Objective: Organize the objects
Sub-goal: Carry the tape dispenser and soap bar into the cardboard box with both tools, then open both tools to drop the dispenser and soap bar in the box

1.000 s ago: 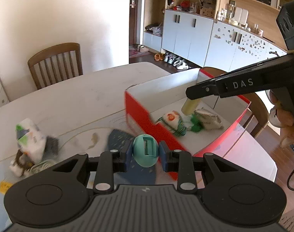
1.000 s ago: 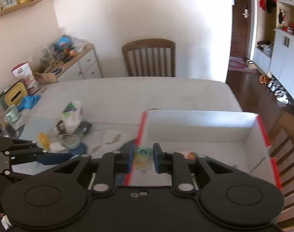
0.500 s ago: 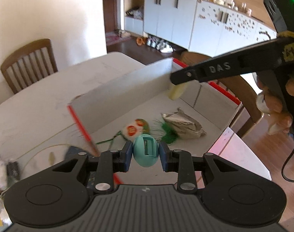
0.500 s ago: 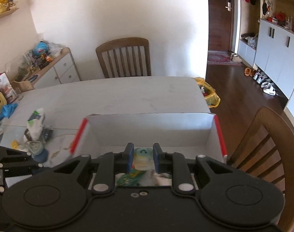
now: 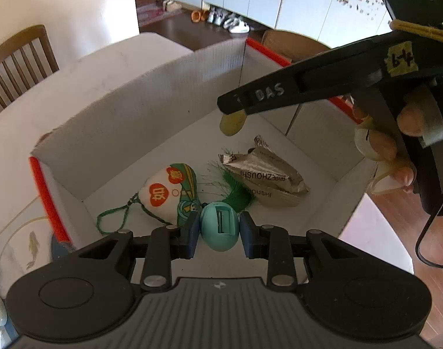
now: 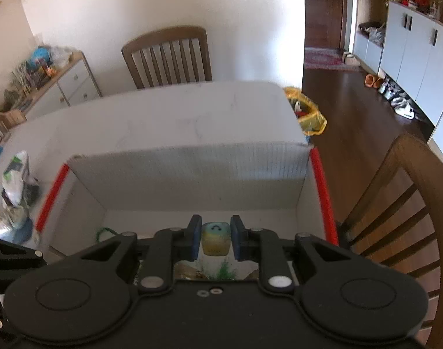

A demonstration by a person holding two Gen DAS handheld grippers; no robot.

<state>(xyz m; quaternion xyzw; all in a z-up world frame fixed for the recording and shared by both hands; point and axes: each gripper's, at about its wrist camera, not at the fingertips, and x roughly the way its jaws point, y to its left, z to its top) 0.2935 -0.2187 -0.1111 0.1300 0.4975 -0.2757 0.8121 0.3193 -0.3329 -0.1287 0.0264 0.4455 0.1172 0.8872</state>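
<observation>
My left gripper point(image 5: 219, 231) is shut on a teal egg-shaped object point(image 5: 219, 229) and holds it over the near side of the white cardboard box point(image 5: 134, 110) with red edges. Inside the box lie an embroidered pouch with a green cord point(image 5: 169, 193), a green tassel point(image 5: 236, 192) and a silver foil packet point(image 5: 265, 176). My right gripper point(image 6: 212, 240) is shut on a small yellow-and-blue block with a smiley face point(image 6: 215, 238), above the same box point(image 6: 192, 171). In the left wrist view the right gripper point(image 5: 233, 116) hangs over the box's far side with the block point(image 5: 231, 122) in its tips.
The box sits on a white table point(image 6: 169, 119). A pile of packets and small items point(image 6: 14, 192) lies on the table left of the box. Wooden chairs stand at the far side point(image 6: 166, 55) and at the right point(image 6: 402, 209). A yellow bag point(image 6: 308, 116) sits on the floor.
Both grippers have moved from the box's left edge to above its inside, each still holding its object. The box contents now lie directly under the left gripper.
</observation>
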